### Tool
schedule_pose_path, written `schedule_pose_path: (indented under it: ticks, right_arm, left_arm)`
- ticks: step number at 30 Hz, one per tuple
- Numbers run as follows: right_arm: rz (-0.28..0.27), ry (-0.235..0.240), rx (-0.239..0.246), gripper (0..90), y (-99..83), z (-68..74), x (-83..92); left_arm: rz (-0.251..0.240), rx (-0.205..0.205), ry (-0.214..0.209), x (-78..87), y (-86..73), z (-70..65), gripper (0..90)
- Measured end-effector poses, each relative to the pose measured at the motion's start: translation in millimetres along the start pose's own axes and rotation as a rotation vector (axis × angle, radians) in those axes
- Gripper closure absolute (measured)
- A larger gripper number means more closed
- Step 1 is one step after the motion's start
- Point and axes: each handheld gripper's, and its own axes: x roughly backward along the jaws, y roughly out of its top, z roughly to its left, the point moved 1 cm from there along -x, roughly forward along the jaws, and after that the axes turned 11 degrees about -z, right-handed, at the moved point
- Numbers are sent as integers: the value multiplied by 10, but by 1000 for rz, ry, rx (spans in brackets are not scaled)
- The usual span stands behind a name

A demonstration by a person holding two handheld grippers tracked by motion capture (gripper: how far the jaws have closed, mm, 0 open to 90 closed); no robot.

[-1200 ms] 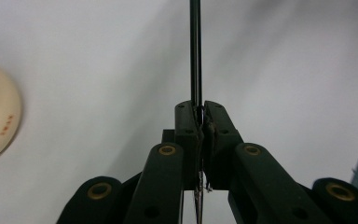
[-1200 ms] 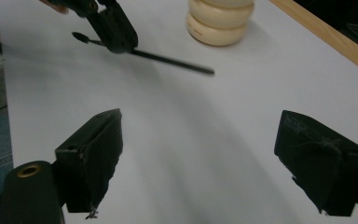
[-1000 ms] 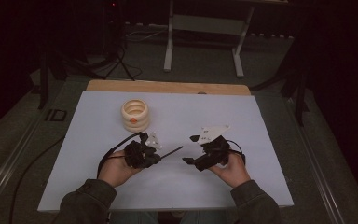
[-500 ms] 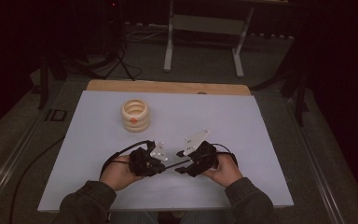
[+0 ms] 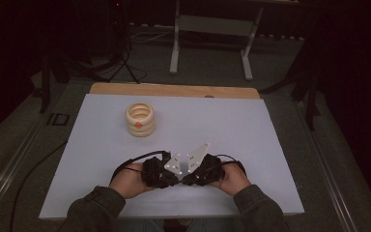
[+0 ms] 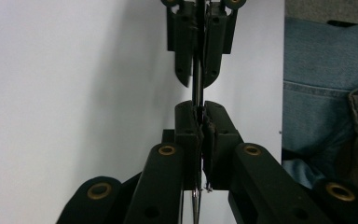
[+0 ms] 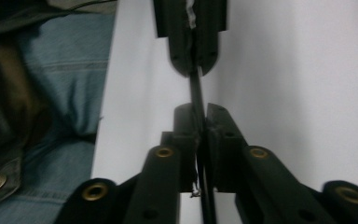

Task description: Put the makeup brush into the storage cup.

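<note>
In the high view, both grippers sit at the lower centre of the frame, on the near part of the white tabletop [image 5: 270, 145]. The left gripper [image 5: 160, 173] and the right gripper [image 5: 199, 172] face each other, tips nearly touching, each carried in one hand.

A thin dark cable tie [image 6: 196, 84] runs straight between the two grippers.

- Left gripper: in the left gripper view its jaws stand pressed together on the cable tie, which passes up the centre of the frame into the opposing gripper at the top edge.
- Right gripper: its jaws have just been closing. In the right gripper view [image 7: 198, 112] they now pinch the cable tie [image 7: 196, 91], which continues upward into the left gripper at the top of the frame.

A cream ribbed ring stack [image 5: 139, 119] stands in the upper left part of the tabletop, well apart from both grippers. A wooden board [image 5: 174, 90] lies along the far edge of the tabletop.

Blue denim [image 6: 321, 93] occupies the right side of the left gripper view and the left side of the right gripper view.
</note>
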Motion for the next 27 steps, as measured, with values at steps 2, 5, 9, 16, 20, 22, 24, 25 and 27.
schedule_pose_path:
  ticks: [2,5,9,16,20,22,24,25,27]
  right_arm:
    - [0,2,7,845,-14,9,-5]
    - [-23,13,-1,849,-83,42,3]
    - [-56,-6,-25,850,-178,64,49]
    - [-122,-19,-31,849,-268,108,136]
    - [-142,-28,-21,849,-260,118,139]
    - [-142,-28,-20,848,-261,118,139]
    - [-135,-23,-21,830,-263,127,115]
    - [-125,-25,-19,809,-256,128,104]
    - [-105,-33,-14,775,-226,138,86]
  left_arm:
    - [-2,-2,-4,-10,-3,-4,862]
    - [-31,20,-30,-20,-31,6,846]
    - [-57,56,-31,5,-73,34,727]
    - [-57,77,-37,6,-129,58,729]
    - [-51,56,-59,-16,-117,39,827]
    - [-51,50,-67,-16,-118,37,847]
    - [-30,45,-89,-21,-121,31,855]
    - [-19,41,-84,-25,-121,28,857]
    - [5,29,-79,-36,-123,19,858]
